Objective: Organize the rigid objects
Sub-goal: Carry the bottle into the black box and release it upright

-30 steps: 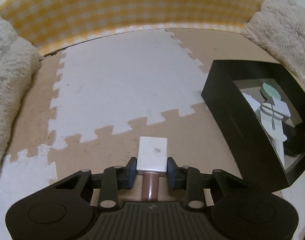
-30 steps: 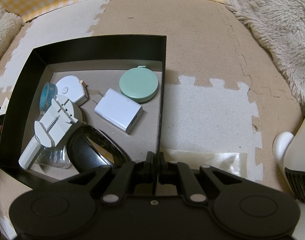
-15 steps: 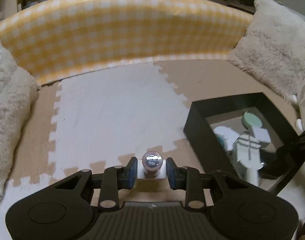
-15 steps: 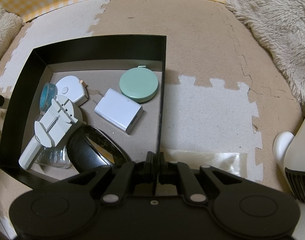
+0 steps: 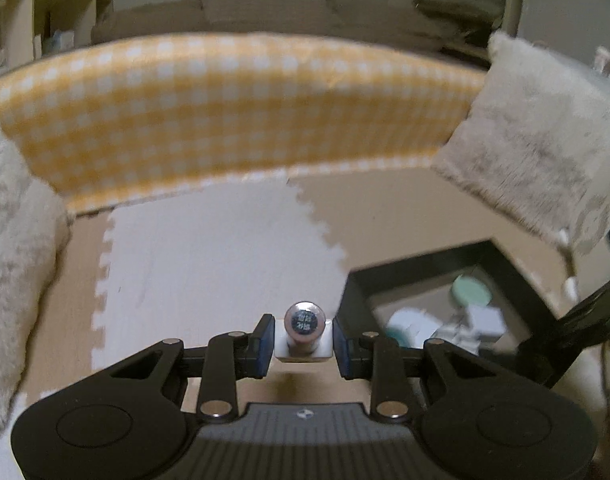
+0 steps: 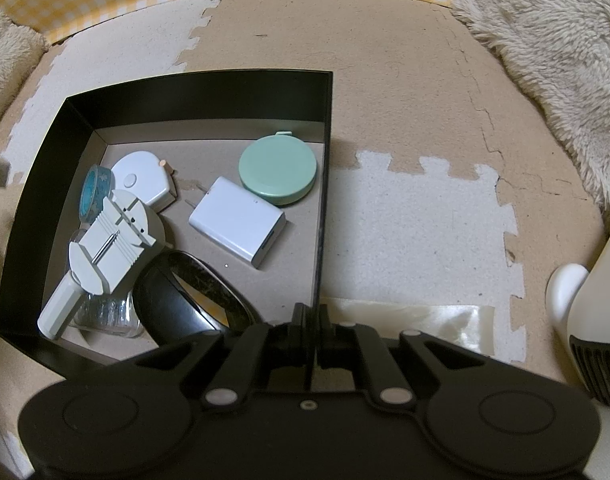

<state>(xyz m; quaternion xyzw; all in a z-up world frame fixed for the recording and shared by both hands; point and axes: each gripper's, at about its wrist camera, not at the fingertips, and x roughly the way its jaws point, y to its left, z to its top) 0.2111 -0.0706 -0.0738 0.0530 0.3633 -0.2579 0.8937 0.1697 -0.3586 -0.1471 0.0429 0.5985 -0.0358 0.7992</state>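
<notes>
My left gripper (image 5: 303,338) is shut on a small white block with a round tube (image 5: 305,320), whose metal end faces the camera. It is held above the foam mat, left of the black box (image 5: 405,276). My right gripper (image 6: 311,320) is shut on the thin right wall of the black box (image 6: 185,96), near its front corner. Inside the box lie a mint round case (image 6: 278,170), a white charger (image 6: 237,220), a white ribbed tool (image 6: 109,240), a black oval case (image 6: 185,292), a teal tape roll (image 6: 93,192) and a white tape measure (image 6: 143,176).
A yellow checked bolster (image 5: 245,112) bounds the far side of the mat. Fluffy cushions (image 5: 525,140) (image 6: 545,60) lie at the sides. A cream appliance (image 6: 593,300) stands at the right, and a clear plastic strip (image 6: 417,320) lies beside the box.
My left gripper has risen and tilted upward with the white block in it, so the box looks lower and the room beyond shows. The right gripper has not moved.
</notes>
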